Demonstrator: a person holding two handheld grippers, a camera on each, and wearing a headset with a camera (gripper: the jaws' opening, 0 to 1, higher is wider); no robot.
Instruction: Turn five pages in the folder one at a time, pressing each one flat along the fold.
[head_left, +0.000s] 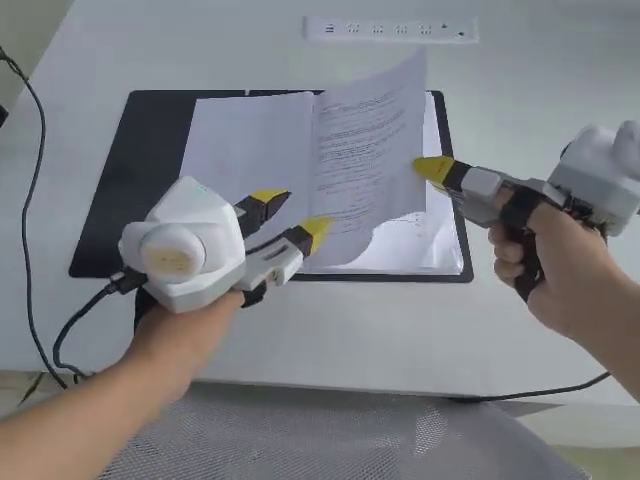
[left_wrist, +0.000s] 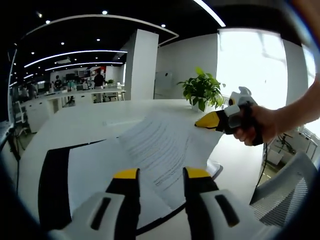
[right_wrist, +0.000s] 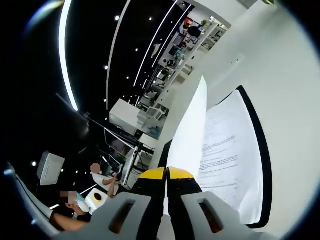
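Observation:
A black folder (head_left: 130, 180) lies open on the white table, white printed pages on both sides. One page (head_left: 365, 150) stands lifted and curved above the right half. My right gripper (head_left: 432, 168) is shut on that page's right edge, holding it up; in the right gripper view the page (right_wrist: 192, 135) runs up from between the yellow fingertips (right_wrist: 155, 175). My left gripper (head_left: 290, 215) hovers open over the folder's lower middle, just left of the lifted page, with nothing between its fingers. In the left gripper view, the raised page (left_wrist: 165, 145) and the right gripper (left_wrist: 209, 120) lie ahead.
A white power strip (head_left: 390, 30) lies at the table's far edge. A black cable (head_left: 35, 150) runs along the left side. A grey mesh chair back (head_left: 330, 440) is below the near edge. A potted plant (left_wrist: 201, 90) stands beyond the table.

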